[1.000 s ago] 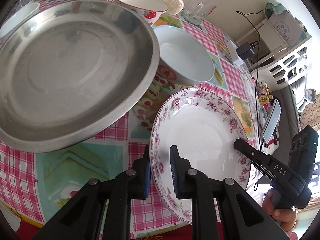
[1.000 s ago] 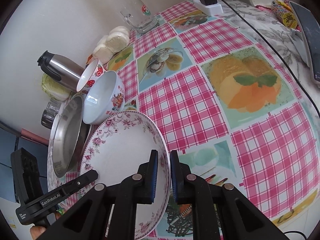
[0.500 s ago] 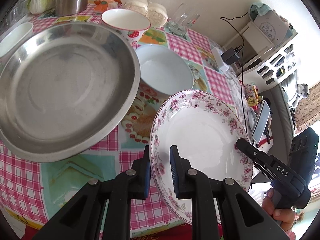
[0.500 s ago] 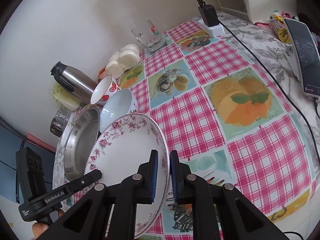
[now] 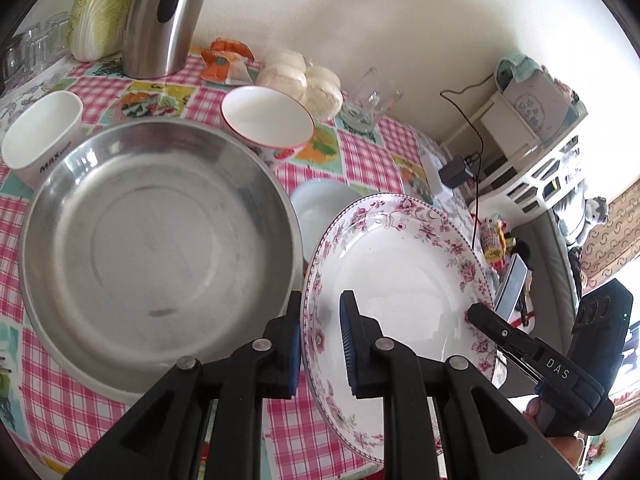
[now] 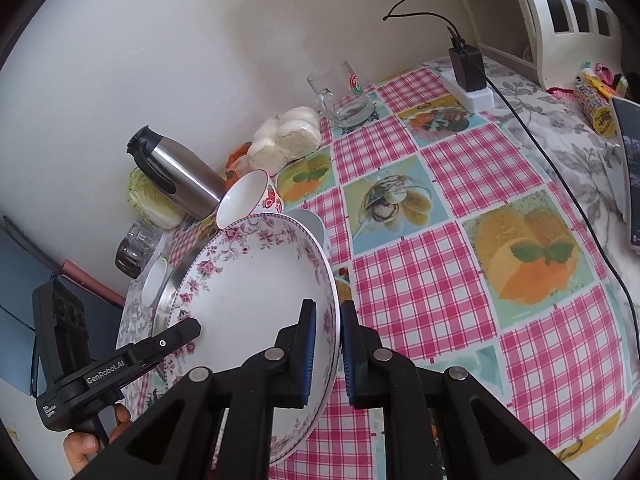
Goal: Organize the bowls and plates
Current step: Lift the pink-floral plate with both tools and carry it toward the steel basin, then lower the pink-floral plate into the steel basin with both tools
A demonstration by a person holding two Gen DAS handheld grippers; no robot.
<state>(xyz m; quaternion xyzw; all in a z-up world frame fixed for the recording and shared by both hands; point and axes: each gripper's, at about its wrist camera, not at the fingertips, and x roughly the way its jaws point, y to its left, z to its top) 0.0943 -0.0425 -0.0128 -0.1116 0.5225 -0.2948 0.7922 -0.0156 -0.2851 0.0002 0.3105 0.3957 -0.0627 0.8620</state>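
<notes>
**Both tongs clamped on the floral plate, held clear of the cloth**

Here we are: the left gripper [image 5: 320, 344] has its two fingers pinched on the rim of the floral plate [image 5: 400, 280], one pad inside the dish, one behind it. Across the plate, at about three o'clock from that grip in the left wrist view, the right gripper [image 6: 326, 348] bites the opposite rim the same way, jaws drawn in tight on the porcelain. Two grips, one plate, and it sits tilted in the air above the checked tablecloth [image 6: 420, 300].

At nine o'clock of the floral plate, in the left view, lies the big steel pan [image 5: 160, 248], its rim just beside the plate's edge. Peeking out between them at twelve o'clock is a white bowl [image 5: 320, 208]. Further back at eleven o'clock stands the strawberry bowl [image 5: 268, 120], and away at ten o'clock a white square bowl [image 5: 40, 132].

Along the wall: a steel thermos jug [image 5: 160, 20], a cabbage [image 5: 100, 8], a bag of buns [image 5: 304, 80] and a glass mug [image 6: 344, 92]. In the right view, a hand [image 6: 92, 440] shows at seven o'clock, wrapped round the left gripper's handle.
</notes>
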